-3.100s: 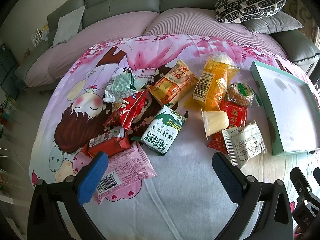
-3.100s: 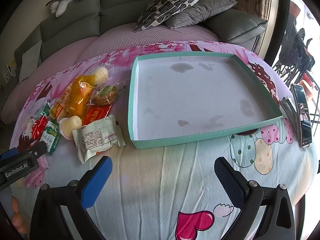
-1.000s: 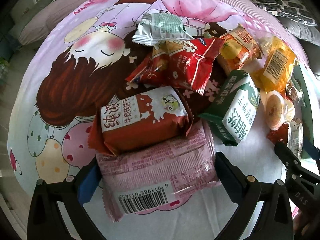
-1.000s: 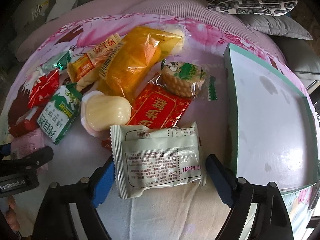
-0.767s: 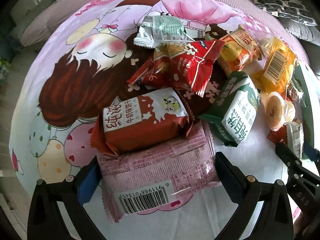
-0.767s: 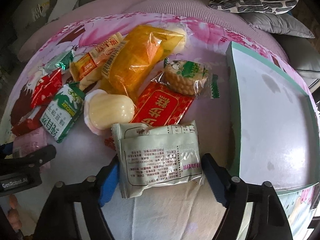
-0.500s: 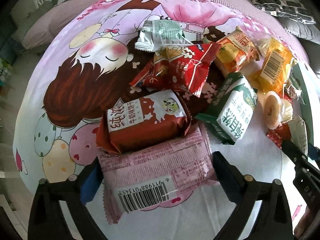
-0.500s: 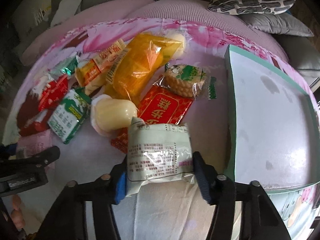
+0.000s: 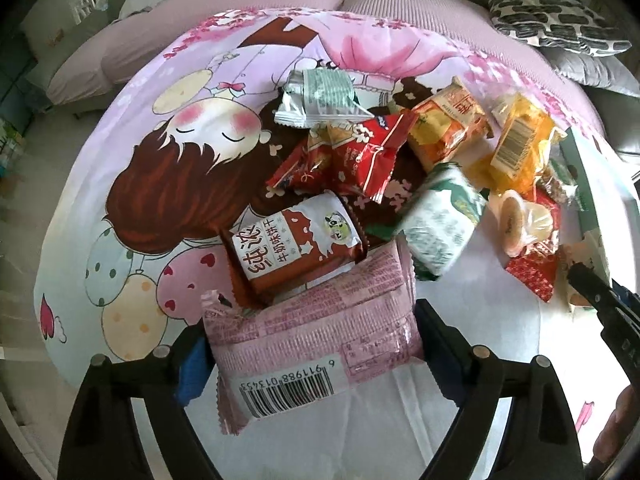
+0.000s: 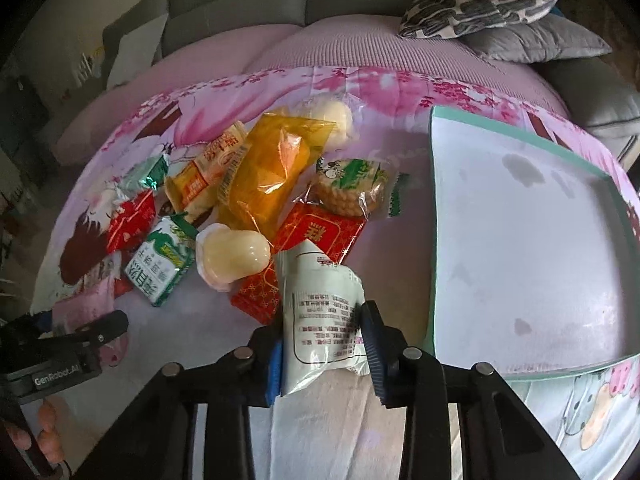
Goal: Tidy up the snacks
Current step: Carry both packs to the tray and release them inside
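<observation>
A pile of snack packets lies on a cartoon-print cloth. My left gripper [image 9: 308, 344] is shut on a pink packet [image 9: 316, 328] with a barcode, which presses against a brown milk-biscuit packet [image 9: 292, 246]. My right gripper [image 10: 320, 344] is shut on a pale green packet [image 10: 320, 316] and squeezes it narrow, just left of an empty teal-rimmed tray [image 10: 434, 240]. A red packet [image 10: 316, 234] and a cream jelly cup [image 10: 232, 256] lie just beyond it.
Also in the pile are a green biscuit pack [image 9: 440, 224], red wrappers [image 9: 360, 158], an orange bag [image 10: 272, 172] and a round cracker pack [image 10: 348, 188]. A grey sofa with a patterned pillow [image 10: 480, 0] stands behind.
Both grippers have closed: the left on the pink packet, the right on the pale green packet, which has crumpled narrow and lifted at its far end. The green biscuit pack has shifted.
</observation>
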`<state>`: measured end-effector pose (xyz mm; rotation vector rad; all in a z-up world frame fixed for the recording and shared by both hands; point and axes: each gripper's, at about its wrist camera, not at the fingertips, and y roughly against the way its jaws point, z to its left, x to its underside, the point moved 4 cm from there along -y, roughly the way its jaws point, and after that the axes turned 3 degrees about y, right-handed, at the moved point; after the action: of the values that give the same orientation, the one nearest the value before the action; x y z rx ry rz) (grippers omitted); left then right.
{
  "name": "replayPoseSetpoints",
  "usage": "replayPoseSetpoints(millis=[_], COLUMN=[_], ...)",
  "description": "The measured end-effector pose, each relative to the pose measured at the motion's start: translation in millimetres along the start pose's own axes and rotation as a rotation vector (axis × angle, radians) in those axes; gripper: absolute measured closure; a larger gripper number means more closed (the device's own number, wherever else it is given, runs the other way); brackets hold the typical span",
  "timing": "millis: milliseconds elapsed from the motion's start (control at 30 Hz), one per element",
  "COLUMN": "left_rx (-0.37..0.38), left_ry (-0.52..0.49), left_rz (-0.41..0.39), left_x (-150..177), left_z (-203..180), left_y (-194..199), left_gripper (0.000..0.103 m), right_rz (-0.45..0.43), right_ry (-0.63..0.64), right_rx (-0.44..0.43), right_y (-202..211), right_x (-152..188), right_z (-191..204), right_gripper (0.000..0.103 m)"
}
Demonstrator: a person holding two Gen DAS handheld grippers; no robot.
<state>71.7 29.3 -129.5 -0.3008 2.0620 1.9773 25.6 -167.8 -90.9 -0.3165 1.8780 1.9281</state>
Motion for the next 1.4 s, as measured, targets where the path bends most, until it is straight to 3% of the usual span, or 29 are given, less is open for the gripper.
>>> replayPoseSetpoints(millis=[300,800,1000,1400], left_rx=[0.041,0.079,0.108,0.190], left_ry=[0.013,0.002,-0.078,-0.283], left_rz=[-0.056,-0.156,-0.207,-0.269], left_x=[8.0,-2.1,-24.2,-69.7], left_z=[18.9,6.8,-35.9,-167.9], left_y=[45.1,81.6,103.7,111.4], left_gripper=[0.013,0.014,0.014,0.014], right_rz=[-0.040,-0.140,-0.178,-0.250], right_ry=[-0.103,-0.153,-0.206,-0.394], right_rx=[-0.057,-0.168,-0.158,0.035], right_y=[12.4,42.8,56.0,69.1], right_x=[-2.8,-8.7,-20.8,-67.1], right_z=[-25.2,-27.3,-40.8,-124.2], right_gripper=[0.082,0.083,0.083,0.082])
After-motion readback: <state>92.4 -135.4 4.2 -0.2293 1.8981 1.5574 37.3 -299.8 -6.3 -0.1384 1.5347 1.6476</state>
